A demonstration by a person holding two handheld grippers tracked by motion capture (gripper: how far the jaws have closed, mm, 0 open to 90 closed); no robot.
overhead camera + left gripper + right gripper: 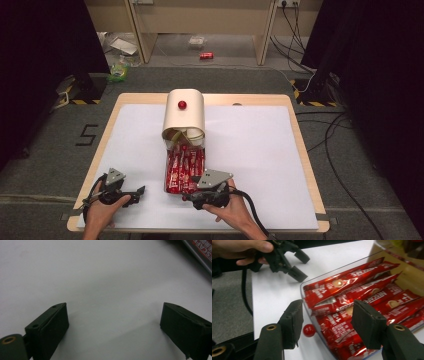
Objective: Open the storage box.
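Your right gripper, fingers spread, straddles the near wall of the clear plastic tray of red coffee sachets, none yet gripped; left gripper rests spread and empty.

The tray is placed at the table's centre, filled with sachets lying lengthwise. The rolled lid is positioned directly behind it. The left gripper is located left of the tray, the right gripper at its near end.
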